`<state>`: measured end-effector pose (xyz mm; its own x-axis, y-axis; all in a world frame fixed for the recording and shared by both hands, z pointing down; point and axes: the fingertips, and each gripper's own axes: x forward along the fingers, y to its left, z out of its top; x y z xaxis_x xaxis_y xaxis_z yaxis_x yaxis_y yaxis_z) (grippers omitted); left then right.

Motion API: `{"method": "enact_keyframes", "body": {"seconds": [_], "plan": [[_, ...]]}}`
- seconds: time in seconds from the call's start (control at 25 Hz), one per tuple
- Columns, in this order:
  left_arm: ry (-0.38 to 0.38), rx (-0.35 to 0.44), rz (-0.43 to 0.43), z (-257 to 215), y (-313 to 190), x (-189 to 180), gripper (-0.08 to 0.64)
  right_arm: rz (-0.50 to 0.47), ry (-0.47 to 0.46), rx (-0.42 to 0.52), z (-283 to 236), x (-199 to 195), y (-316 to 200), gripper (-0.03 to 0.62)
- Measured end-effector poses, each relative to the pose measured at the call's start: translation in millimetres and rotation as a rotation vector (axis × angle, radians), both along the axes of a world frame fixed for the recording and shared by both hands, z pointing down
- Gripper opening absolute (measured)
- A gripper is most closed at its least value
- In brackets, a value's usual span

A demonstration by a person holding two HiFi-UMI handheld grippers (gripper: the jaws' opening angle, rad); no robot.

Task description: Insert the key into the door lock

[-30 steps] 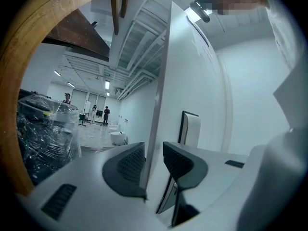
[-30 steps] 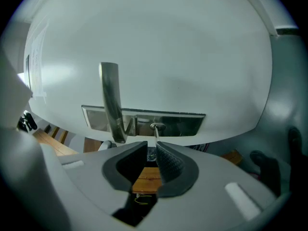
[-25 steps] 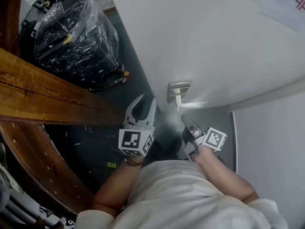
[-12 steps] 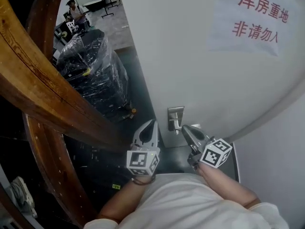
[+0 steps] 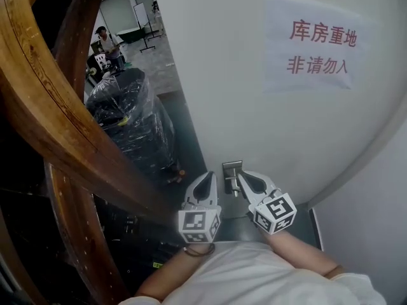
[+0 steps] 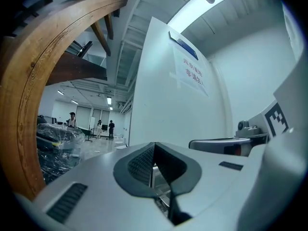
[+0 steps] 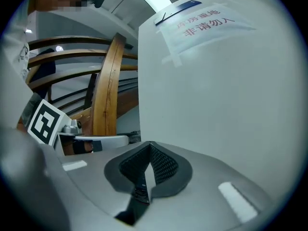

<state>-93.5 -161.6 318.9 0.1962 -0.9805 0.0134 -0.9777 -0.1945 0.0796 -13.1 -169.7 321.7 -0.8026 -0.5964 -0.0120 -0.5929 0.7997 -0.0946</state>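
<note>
A white door (image 5: 254,119) fills the right of the head view, with a metal lock plate (image 5: 231,168) and its lever low on the door's edge. My left gripper (image 5: 205,180) is just left of the plate, shut, with nothing between its pads (image 6: 144,165). My right gripper (image 5: 249,182) is just right of the plate and below it, jaws closed. In the right gripper view a thin pale sliver, seemingly the key (image 7: 146,179) edge-on, shows between the pads. The keyhole itself is too small to make out.
A red-lettered paper sign (image 5: 318,46) hangs on the door. Curved wooden beams (image 5: 70,138) close off the left. A black load wrapped in plastic film (image 5: 130,126) stands behind them. A person (image 5: 108,40) stands far off in the hall. A grey wall (image 5: 375,221) adjoins at the right.
Both grippers have risen to the lock plate's level. The left jaws went from open to shut. The right gripper has rolled. The head view has tilted up, showing the sign.
</note>
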Motion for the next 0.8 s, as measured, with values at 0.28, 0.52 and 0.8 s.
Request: {"method": "enact_keyframes", "body": {"seconds": [0.28, 0.52, 0.8], "plan": [[0.009, 0.004, 0.014, 0.2, -5.9, 3.1, 0.006, 0.032, -0.003, -0.015, 5.5, 10.0, -12.1, 0.000], [0.015, 0.003, 0.022, 4.5, -10.0, 7.7, 0.006, 0.039, 0.000, -0.017, 8.2, 13.9, -14.6, 0.000], [0.026, -0.004, 0.021, 6.6, -12.8, 8.3, 0.006, 0.043, 0.003, -0.014, 7.2, 16.5, -16.3, 0.000]]}}
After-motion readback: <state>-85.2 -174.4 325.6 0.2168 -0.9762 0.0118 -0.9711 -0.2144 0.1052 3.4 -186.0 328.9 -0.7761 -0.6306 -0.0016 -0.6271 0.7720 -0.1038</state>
